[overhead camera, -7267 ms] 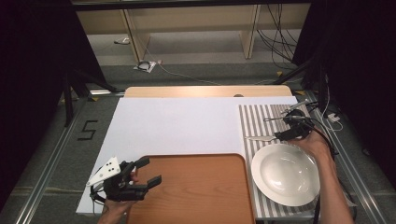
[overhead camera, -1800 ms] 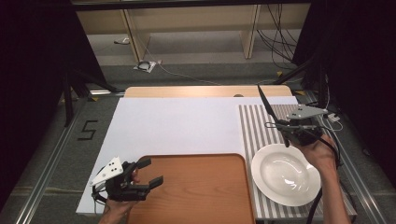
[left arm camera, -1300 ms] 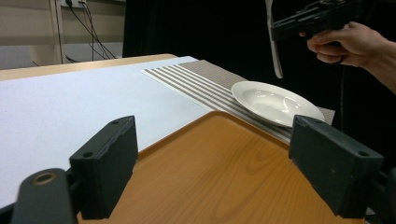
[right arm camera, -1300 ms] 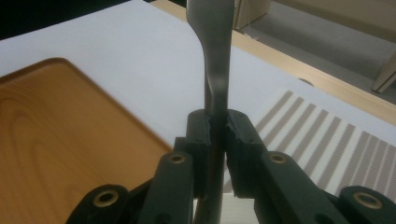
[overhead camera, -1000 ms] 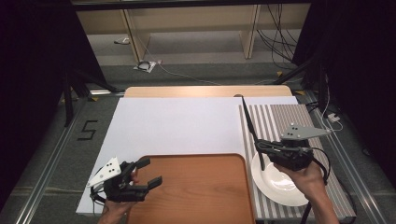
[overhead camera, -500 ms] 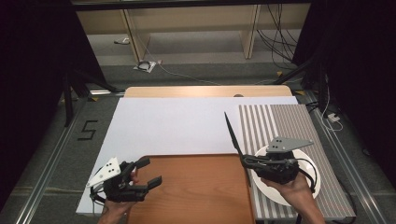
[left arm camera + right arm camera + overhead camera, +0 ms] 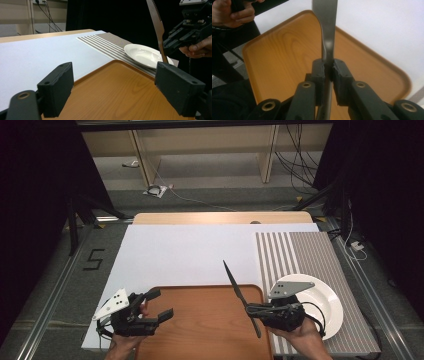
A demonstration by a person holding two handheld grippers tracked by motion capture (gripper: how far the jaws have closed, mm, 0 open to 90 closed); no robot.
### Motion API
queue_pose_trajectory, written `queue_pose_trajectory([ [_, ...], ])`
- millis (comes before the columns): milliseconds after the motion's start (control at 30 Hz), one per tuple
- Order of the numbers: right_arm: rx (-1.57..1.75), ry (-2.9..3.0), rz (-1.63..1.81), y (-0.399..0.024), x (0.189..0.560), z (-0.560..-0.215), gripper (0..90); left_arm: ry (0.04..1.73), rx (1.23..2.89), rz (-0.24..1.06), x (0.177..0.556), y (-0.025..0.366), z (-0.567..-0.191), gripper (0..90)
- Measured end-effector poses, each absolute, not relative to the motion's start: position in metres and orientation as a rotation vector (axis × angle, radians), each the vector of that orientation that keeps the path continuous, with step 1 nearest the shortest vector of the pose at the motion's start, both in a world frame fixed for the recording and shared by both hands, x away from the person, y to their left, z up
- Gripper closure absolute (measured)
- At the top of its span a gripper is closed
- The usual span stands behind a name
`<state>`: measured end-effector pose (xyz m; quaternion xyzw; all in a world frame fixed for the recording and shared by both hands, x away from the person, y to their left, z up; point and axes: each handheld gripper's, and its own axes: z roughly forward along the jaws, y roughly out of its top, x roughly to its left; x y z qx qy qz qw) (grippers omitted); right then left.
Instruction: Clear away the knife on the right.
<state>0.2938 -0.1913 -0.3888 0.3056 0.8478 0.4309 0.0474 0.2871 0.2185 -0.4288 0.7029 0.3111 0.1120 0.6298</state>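
Observation:
A metal table knife (image 7: 239, 294) is clamped by its handle in my right gripper (image 7: 250, 309), which is shut on it. The blade points away over the right edge of the wooden tray (image 7: 200, 325). In the right gripper view the knife (image 7: 325, 25) rises from between the jaws (image 7: 328, 68) above the tray (image 7: 279, 57). My left gripper (image 7: 160, 304) hovers open over the tray's left edge with nothing between its jaws. The left gripper view shows its wide gap (image 7: 112, 90), the tray (image 7: 120, 85), the knife (image 7: 156, 22) and the right gripper (image 7: 185, 32).
A white plate (image 7: 327, 300) lies on a striped grey placemat (image 7: 300, 255) at the right, just behind my right hand. A white sheet (image 7: 190, 250) covers the table beyond the tray. Shelving and cables stand on the floor past the far edge.
My right gripper has carried the knife leftward and nearer, from the placemat beside the plate to the tray's right edge. The left gripper has stayed put.

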Motion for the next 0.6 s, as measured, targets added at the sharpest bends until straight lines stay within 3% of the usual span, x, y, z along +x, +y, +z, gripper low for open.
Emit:
queue_pose_trajectory([
  [600,1.003,2.734,1.073,-0.165,0.284,-0.414,80.7,0.71,1.611,0.258,0.287,0.219,-0.429,15.6],
])
